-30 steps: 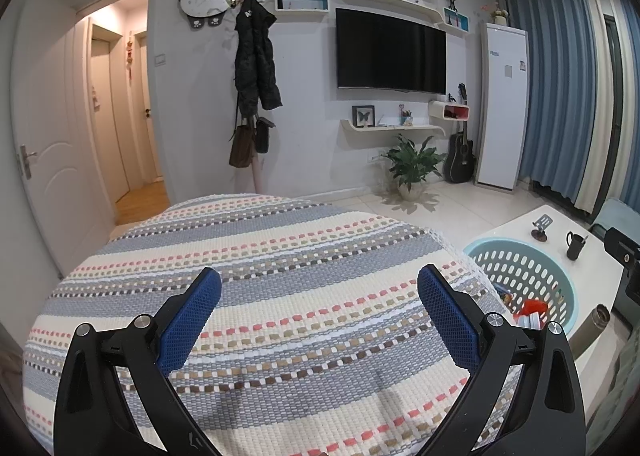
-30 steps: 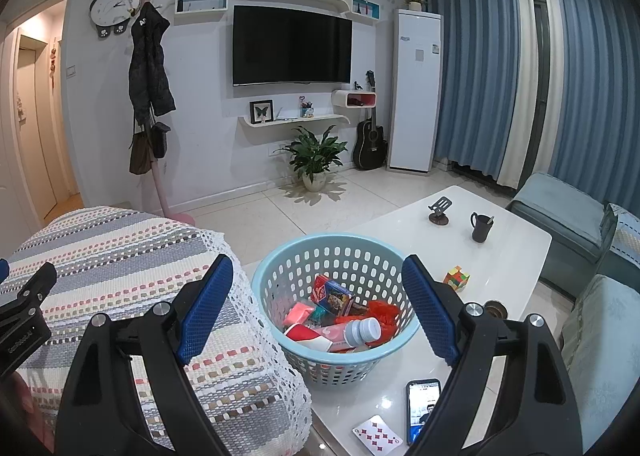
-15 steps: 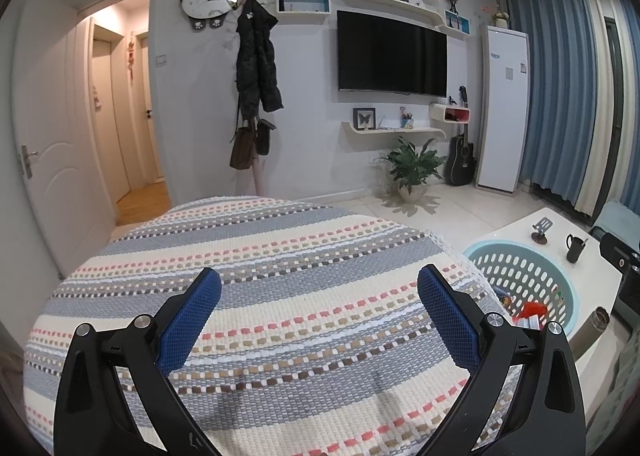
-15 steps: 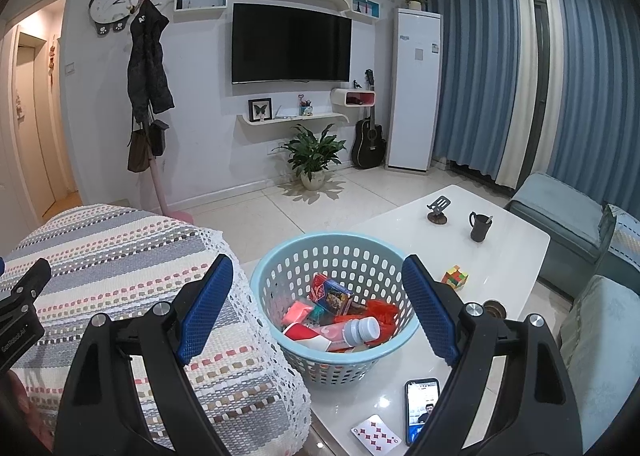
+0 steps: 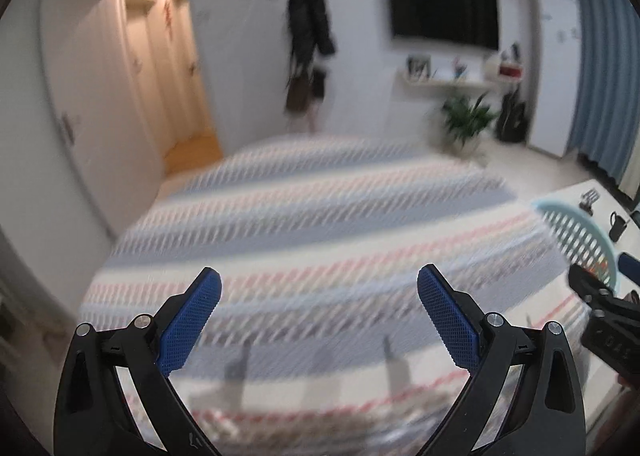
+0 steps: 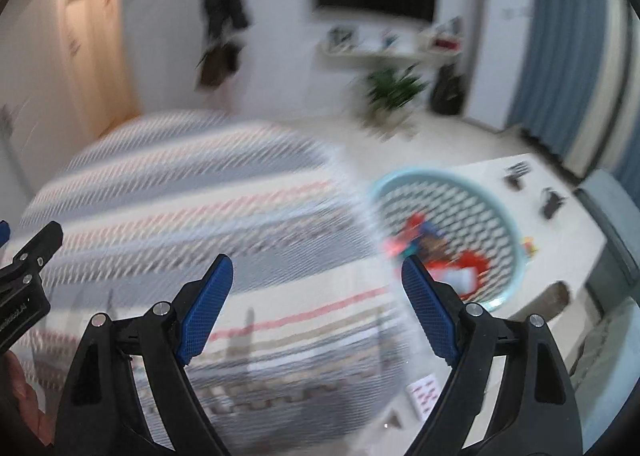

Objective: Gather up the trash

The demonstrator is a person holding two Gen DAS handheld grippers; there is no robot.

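The trash [image 6: 448,256], a blurred heap of red and white pieces, lies inside the light blue basket [image 6: 508,223] on the white worktop [image 6: 568,248]. It sits just beyond the right-hand finger of the right gripper [image 6: 316,288], outside the gap between the jaws, which stand wide apart with nothing in them. The left gripper [image 5: 318,294] also has its jaws spread and empty, over the striped woven cover [image 5: 320,215], with the basket far off to its right.

Left gripper [image 5: 318,292] and right gripper [image 6: 317,280] both angle downward, jaws spread wide, empty.
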